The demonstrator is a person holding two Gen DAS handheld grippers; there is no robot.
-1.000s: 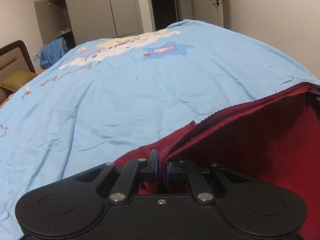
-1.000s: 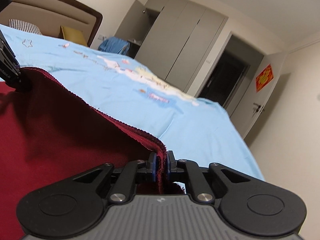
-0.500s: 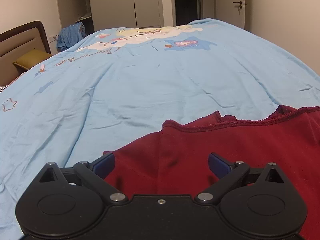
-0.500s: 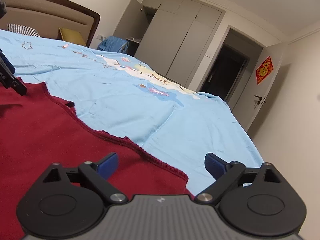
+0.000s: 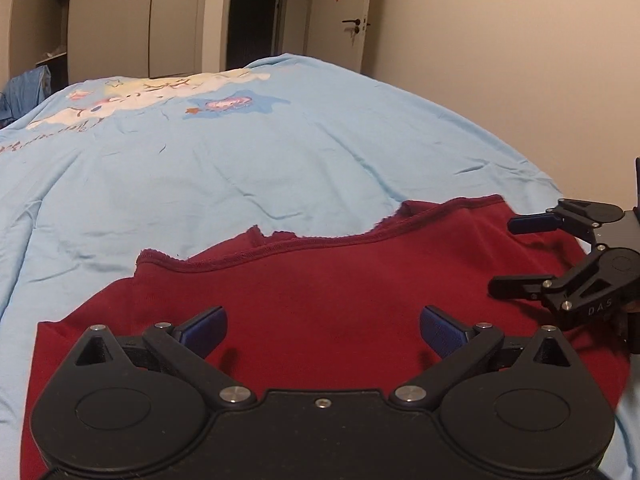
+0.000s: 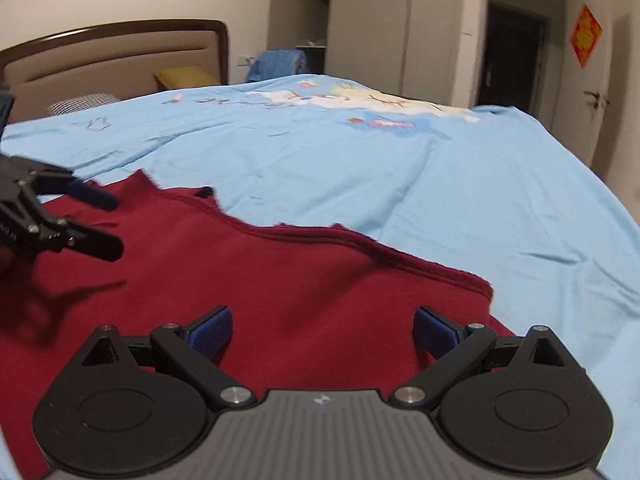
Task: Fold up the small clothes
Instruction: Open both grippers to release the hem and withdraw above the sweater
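Dark red garment (image 5: 328, 292) lies flat on the light blue bedsheet (image 5: 224, 168), directly beneath both claws. Left gripper (image 5: 322, 330) and right gripper (image 6: 322, 330) hover with jaws spread wide, holding nothing, apparently positioned for regrasping.

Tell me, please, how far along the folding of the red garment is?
Done, apparently: one fold, since the garment lies flat on the bedsheet with two hemmed edges stacked at its far side. In hand: nothing; the left gripper and right gripper are open above it. Left: probably further folds.
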